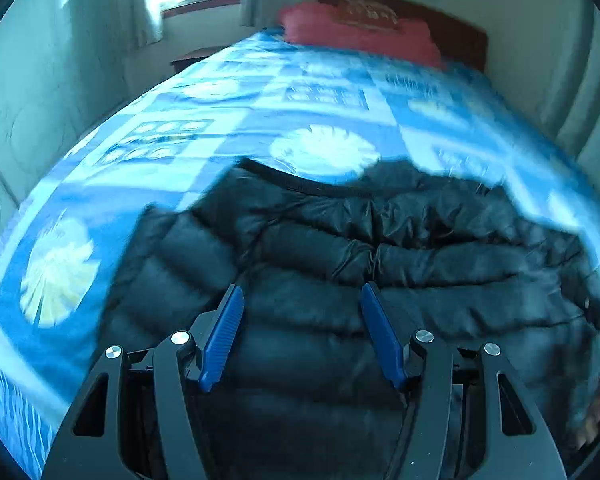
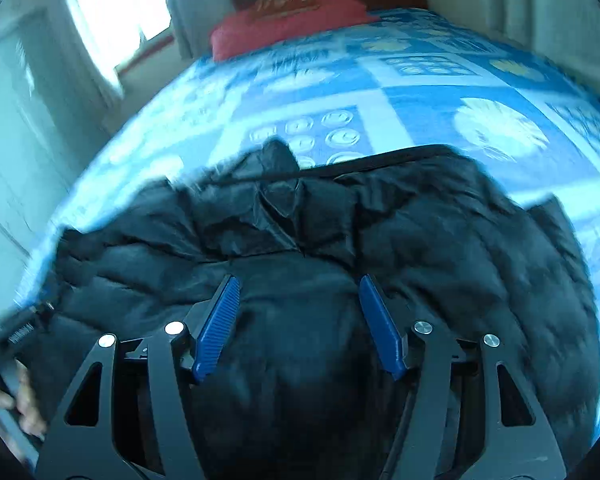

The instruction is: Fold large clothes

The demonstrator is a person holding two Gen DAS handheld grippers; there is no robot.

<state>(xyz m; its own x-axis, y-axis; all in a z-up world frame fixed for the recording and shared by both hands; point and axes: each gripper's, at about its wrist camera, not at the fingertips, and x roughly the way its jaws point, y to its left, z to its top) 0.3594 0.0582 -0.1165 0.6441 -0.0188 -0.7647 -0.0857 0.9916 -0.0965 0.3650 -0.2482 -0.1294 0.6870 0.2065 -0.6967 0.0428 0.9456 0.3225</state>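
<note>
My left claw (image 1: 302, 300) and right claw (image 2: 296, 292) both hang over the black quilted puffer jacket (image 1: 340, 248), blue pads spread apart, nothing pinched between them. Jacket lies crumpled on the blue-and-white patterned bedspread (image 1: 260, 92), at the bed's foot edge, nearest me. Red pillow (image 1: 356, 32) sits at the far headboard end. Both views are motion-blurred.
</note>
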